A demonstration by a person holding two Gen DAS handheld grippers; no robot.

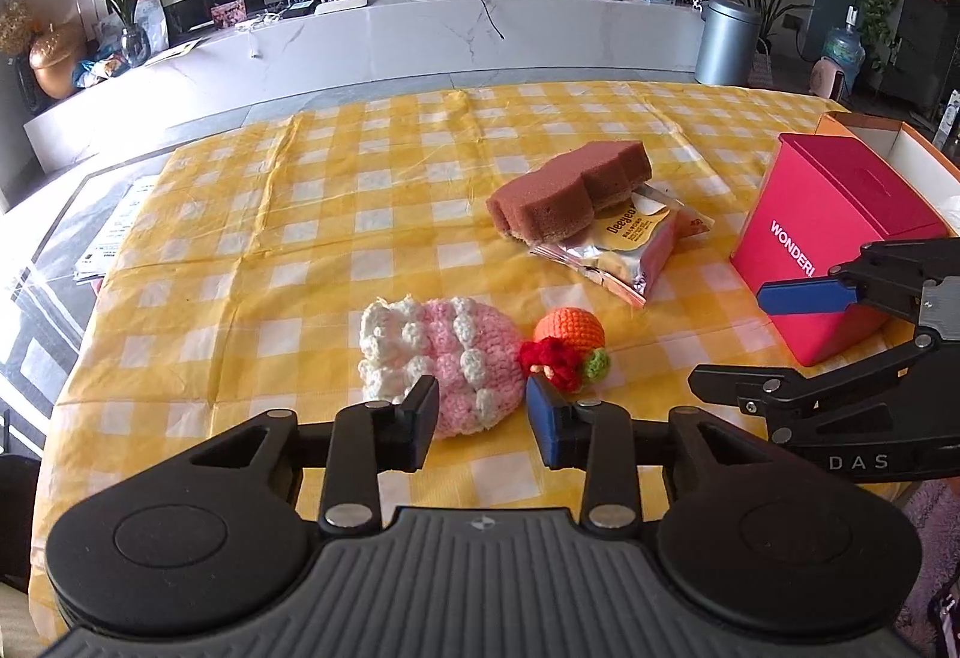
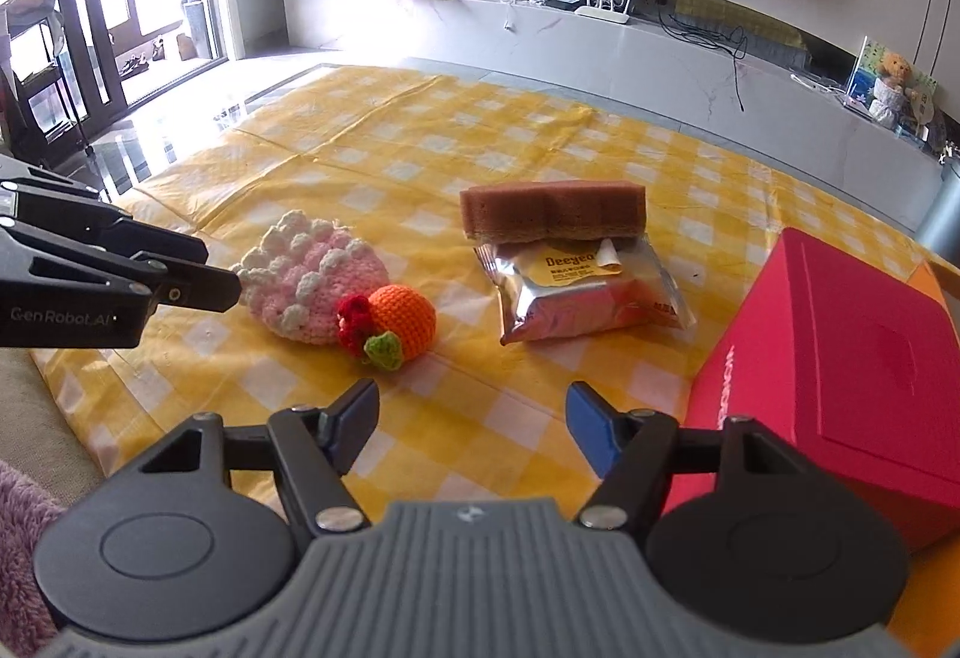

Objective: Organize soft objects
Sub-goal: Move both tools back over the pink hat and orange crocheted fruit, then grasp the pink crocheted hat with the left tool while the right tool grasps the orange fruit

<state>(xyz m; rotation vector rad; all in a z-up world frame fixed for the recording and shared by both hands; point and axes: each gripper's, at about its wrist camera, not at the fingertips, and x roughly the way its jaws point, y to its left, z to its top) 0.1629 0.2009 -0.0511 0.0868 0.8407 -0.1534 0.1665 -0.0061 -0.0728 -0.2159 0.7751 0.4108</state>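
Note:
A pink and white crochet piece [image 1: 432, 358] [image 2: 312, 286] lies on the yellow checked cloth [image 1: 300, 214]. An orange crochet ball [image 1: 570, 334] [image 2: 402, 316] with red and green trim touches it. My left gripper [image 1: 483, 418] [image 2: 222, 268] is open just in front of the crochet piece, whose near edge shows between the jaws. Farther back, a brown sponge [image 1: 570, 196] [image 2: 552, 214] rests on a silver snack packet [image 1: 624, 250] [image 2: 588, 286]. My right gripper [image 2: 474, 418] [image 1: 729, 335] is open over bare cloth beside the red box [image 1: 828, 238] [image 2: 840, 358], holding nothing.
An orange cardboard box [image 1: 888, 135] stands behind the red box at the table's right edge. Papers [image 1: 120, 226] lie on the glass table left of the cloth. Beyond the table are a white TV console and a metal bin [image 1: 726, 39].

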